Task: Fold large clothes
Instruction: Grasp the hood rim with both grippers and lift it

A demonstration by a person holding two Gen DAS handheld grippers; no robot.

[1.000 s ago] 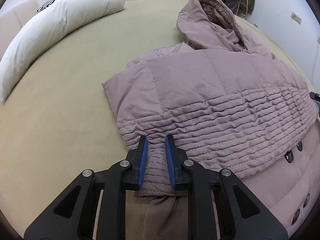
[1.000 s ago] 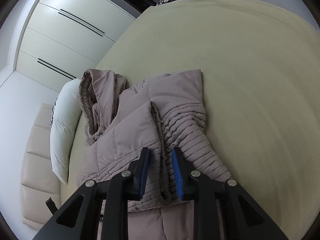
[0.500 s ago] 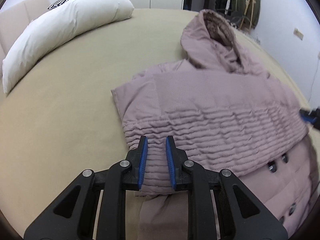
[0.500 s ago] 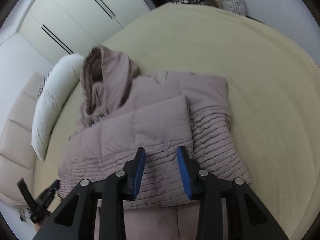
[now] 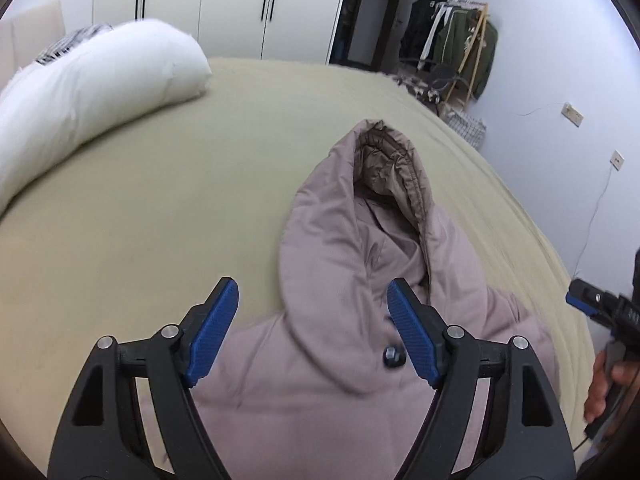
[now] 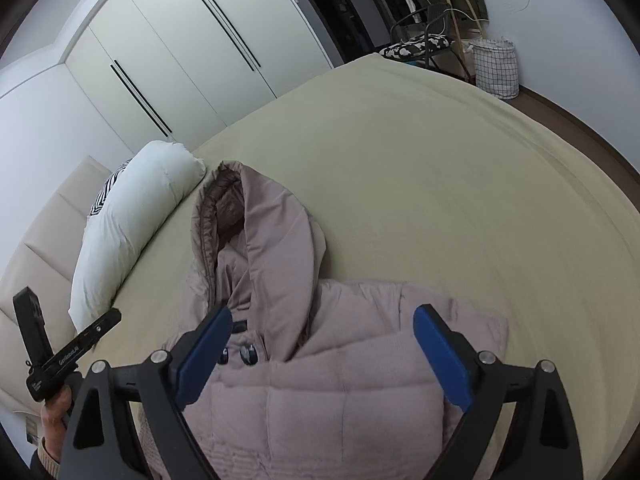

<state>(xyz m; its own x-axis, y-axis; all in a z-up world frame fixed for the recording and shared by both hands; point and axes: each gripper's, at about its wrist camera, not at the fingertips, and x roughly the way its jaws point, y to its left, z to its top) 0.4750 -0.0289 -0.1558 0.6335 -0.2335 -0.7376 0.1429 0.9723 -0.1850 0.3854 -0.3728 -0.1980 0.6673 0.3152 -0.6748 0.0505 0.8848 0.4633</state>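
A: Hand-held gripper status, L (image 5: 312, 334) & R (image 6: 322, 360)?
B: Both spread wide, nothing pinched, hovering over the jacket.
A: Layout, big to small?
B: Bed (image 6: 420, 168) w/ olive sheet; long white pillow (image 6: 136, 220) by headboard; mauve puffer jacket (image 6: 320, 408) flat on bed, hood (image 5: 360, 216) pointing away; dark snap button (image 5: 394, 356) at collar.
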